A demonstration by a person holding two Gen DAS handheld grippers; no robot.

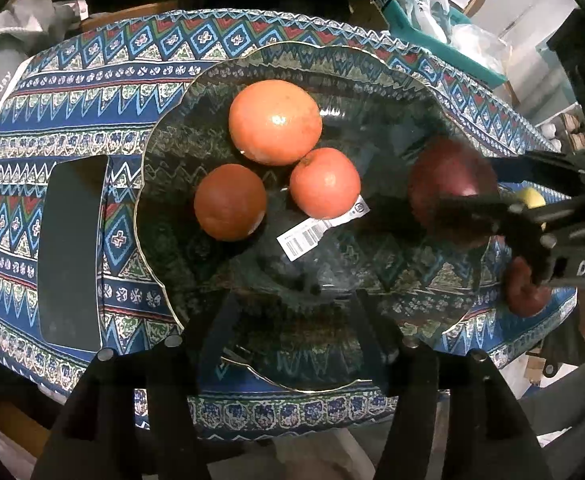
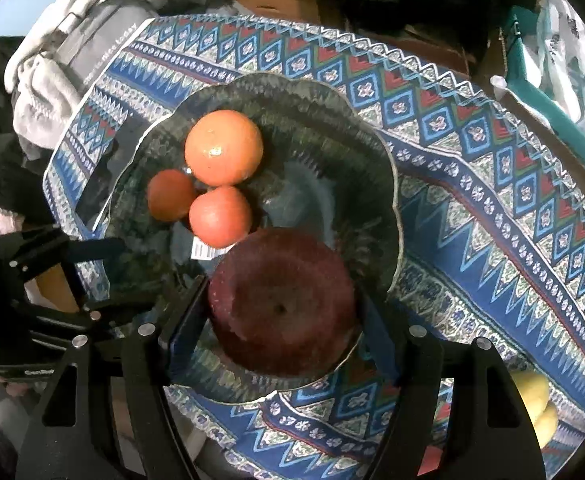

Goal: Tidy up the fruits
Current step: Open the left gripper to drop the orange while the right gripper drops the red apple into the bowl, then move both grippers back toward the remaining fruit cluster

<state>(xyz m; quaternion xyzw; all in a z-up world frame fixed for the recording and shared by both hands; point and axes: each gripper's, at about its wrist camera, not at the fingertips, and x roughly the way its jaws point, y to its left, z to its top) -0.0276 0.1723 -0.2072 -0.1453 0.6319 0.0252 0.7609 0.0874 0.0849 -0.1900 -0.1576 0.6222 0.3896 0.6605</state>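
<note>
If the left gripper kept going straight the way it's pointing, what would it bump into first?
Probably the glass plate: the open left gripper points down at its bare middle near the barcode sticker. The oranges lie farther along; depth is hard to judge.

So I count three orange fruits [image 1: 275, 122] [image 1: 230, 202] [image 1: 325, 183] bunched in one glass bowl [image 1: 164, 216], plus one dark red apple [image 2: 280, 304]. There's also one barcode sticker [image 1: 312, 232], one yellow fruit [image 2: 532, 392] on one patterned cloth [image 2: 472, 200], and two grippers [image 1: 292, 320] [image 2: 280, 312].
</note>
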